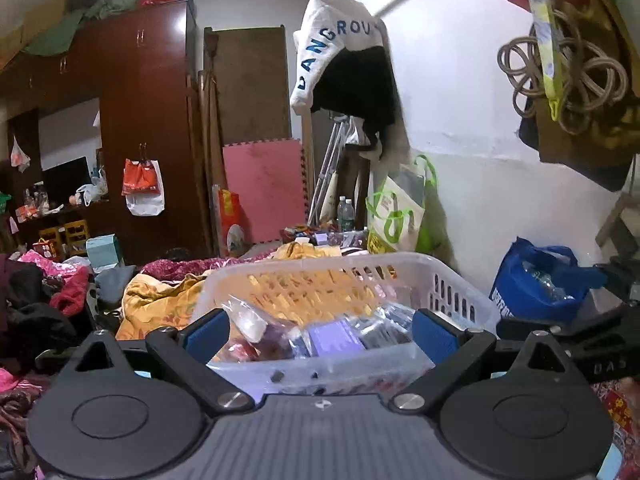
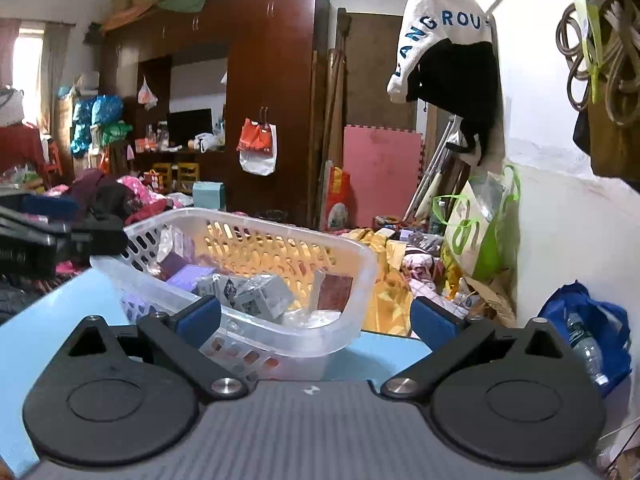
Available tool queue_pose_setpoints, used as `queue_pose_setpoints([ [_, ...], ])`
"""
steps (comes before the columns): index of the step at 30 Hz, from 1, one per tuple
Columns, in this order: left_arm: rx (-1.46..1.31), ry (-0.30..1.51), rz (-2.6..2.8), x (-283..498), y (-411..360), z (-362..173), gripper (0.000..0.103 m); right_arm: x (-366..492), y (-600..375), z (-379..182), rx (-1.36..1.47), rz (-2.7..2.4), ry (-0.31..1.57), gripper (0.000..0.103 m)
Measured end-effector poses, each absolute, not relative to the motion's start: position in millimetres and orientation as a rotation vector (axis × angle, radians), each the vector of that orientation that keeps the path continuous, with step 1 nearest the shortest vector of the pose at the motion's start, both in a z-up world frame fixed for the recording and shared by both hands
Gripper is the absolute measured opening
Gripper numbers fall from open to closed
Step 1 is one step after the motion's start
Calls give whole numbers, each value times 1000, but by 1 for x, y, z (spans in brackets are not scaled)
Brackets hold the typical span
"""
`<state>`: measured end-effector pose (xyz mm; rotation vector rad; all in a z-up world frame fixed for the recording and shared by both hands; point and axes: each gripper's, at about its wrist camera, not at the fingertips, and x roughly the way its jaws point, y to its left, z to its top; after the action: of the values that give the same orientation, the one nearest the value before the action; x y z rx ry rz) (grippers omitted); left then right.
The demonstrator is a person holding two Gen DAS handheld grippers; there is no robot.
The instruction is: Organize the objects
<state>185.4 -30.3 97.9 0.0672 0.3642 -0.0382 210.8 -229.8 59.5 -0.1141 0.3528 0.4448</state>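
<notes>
White plastic basket (image 2: 240,248) sits mid-frame on the light-blue table (image 2: 52,320), filled with packets — a purple box (image 1: 336,338) and clear bags. Its near rim lies between the left gripper (image 1: 320,330) pads; the jaws are spread, gripping nothing. The right gripper (image 2: 316,316) is likewise released, straddling the basket's lower-right corner. Bare table shows lower left.

One white plastic basket (image 2: 280,236) sits on one blue surface (image 2: 60,320). Two tongs show, left tongs (image 1: 322,330) and right tongs (image 2: 316,318). One blue bag (image 2: 600,320), one green-handled bag (image 2: 476,232), one pink mat (image 2: 380,168). The packets in the basket overlap too much to count.
</notes>
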Motion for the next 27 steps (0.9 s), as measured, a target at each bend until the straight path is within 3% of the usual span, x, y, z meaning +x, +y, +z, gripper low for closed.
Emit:
queue_pose_setpoints([
  [27,74,399,-16,180,-39,83,99,198,-231,47,-89,497,369,103],
])
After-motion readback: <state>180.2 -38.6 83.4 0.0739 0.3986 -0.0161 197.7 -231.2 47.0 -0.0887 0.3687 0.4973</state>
